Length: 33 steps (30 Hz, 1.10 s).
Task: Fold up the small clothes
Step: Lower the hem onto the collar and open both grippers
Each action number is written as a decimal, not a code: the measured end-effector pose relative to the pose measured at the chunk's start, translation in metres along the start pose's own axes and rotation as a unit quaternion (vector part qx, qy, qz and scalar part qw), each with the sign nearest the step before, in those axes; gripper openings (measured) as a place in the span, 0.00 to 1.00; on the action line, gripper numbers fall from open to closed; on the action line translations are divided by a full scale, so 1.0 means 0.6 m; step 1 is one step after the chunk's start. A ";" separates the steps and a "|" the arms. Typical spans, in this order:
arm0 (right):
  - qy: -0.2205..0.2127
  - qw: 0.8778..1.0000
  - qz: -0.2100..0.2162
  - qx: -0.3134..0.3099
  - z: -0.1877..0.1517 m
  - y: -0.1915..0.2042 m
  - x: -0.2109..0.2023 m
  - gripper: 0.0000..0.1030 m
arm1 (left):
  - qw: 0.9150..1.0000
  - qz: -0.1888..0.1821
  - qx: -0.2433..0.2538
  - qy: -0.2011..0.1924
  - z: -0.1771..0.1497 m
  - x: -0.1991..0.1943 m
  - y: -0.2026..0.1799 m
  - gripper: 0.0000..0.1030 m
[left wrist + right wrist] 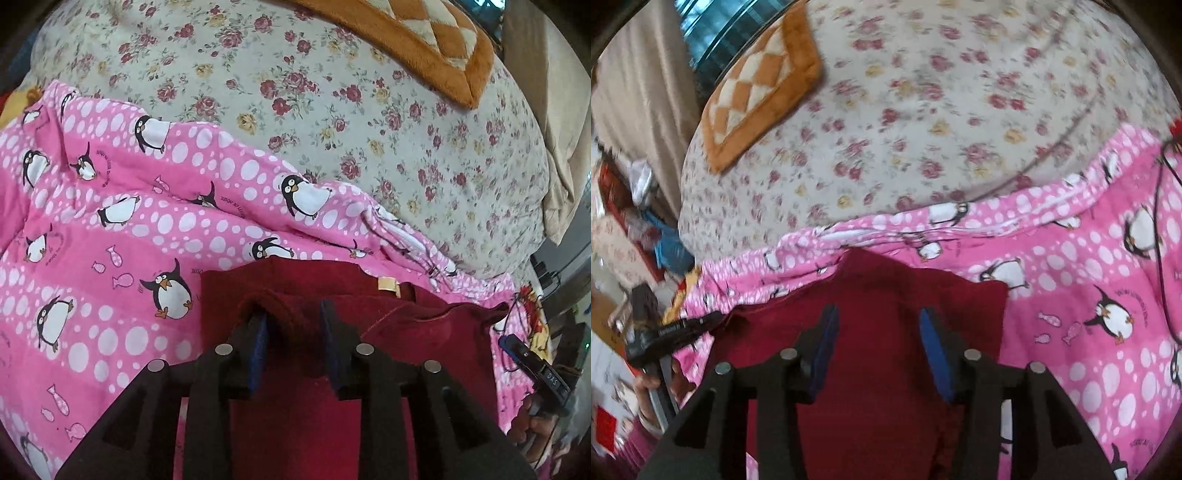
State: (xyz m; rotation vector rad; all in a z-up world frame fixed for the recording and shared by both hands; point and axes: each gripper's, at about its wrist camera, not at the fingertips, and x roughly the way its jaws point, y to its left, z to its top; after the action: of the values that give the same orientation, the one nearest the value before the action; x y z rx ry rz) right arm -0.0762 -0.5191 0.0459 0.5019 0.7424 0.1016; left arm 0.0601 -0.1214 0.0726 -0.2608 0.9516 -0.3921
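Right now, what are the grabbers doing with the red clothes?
Left gripper open, red fabric bunched between fingers. Right gripper open above red garment. Nothing in the way.

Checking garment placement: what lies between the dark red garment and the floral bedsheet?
A pink penguin-print blanket lies between dark red garment and floral bedsheet; both wrist views show it.

The right gripper (877, 347) hangs over a dark red garment (886, 295), its blue-padded fingers (934, 350) spread apart with nothing between them. The garment lies on a pink penguin-print blanket (1089, 288), beyond which spreads a floral bedsheet (923, 129) bearing an orange checked cushion (757, 85). At the left edge the left gripper (670, 328) reaches the garment's edge; its jaw state is unclear
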 end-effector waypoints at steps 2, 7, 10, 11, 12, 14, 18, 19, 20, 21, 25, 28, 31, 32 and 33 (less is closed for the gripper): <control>0.011 0.999 -0.022 -0.031 0.001 0.018 0.018 0.47 | 1.000 0.000 0.000 0.002 0.000 0.004 0.002 0.18; 0.028 0.995 -0.054 -0.079 0.019 0.044 0.069 0.47 | 0.999 -0.032 -0.013 0.011 0.008 0.008 0.012 0.27; 0.040 0.991 -0.088 -0.091 0.031 0.049 0.103 0.47 | 0.998 -0.047 -0.030 0.013 0.011 0.010 0.019 0.29; 0.048 0.990 -0.101 -0.089 0.034 0.045 0.117 0.47 | 0.998 -0.049 -0.033 0.012 0.012 0.010 0.021 0.29; 0.054 0.989 -0.107 -0.084 0.036 0.041 0.128 0.47 | 0.998 -0.046 -0.034 0.011 0.012 0.011 0.022 0.32; 0.074 0.987 -0.124 -0.065 0.034 0.024 0.154 0.47 | 0.999 -0.013 -0.030 -0.006 0.012 0.006 0.021 0.45; 0.086 0.985 -0.139 -0.052 0.017 0.004 0.181 0.47 | 0.999 0.001 -0.036 -0.035 0.017 -0.010 0.028 0.52; 0.082 0.986 -0.139 -0.050 0.016 0.004 0.180 0.47 | 0.999 0.004 -0.036 -0.036 0.017 -0.010 0.028 0.52; 0.081 0.985 -0.140 -0.051 0.016 0.005 0.178 0.47 | 0.999 0.007 -0.031 -0.035 0.016 -0.009 0.025 0.52; 0.082 0.985 -0.140 -0.052 0.017 0.005 0.177 0.47 | 0.999 0.009 -0.026 -0.032 0.014 -0.007 0.022 0.52; 0.078 0.985 -0.142 -0.057 0.020 0.016 0.155 0.47 | 1.000 0.023 -0.004 -0.015 0.003 0.008 0.011 0.52; 0.060 0.987 -0.135 -0.060 0.022 0.029 0.126 0.49 | 0.998 0.056 0.007 -0.003 -0.006 0.025 0.010 0.52; 0.065 0.986 -0.141 -0.066 0.018 0.027 0.125 0.50 | 0.996 0.092 0.008 0.011 -0.013 0.045 0.017 0.52; 0.069 0.984 -0.147 -0.067 0.015 0.023 0.131 0.50 | 0.995 0.101 0.010 0.016 -0.015 0.051 0.019 0.52; 0.072 0.984 -0.150 -0.065 0.013 0.019 0.137 0.50 | 0.994 0.107 0.012 0.020 -0.017 0.058 0.022 0.52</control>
State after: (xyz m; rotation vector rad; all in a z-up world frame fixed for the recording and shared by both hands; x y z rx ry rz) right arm -0.0094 -0.4907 0.0048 0.2546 0.9386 -0.0960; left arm 0.0723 -0.1251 0.0365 -0.1273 1.0024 -0.2120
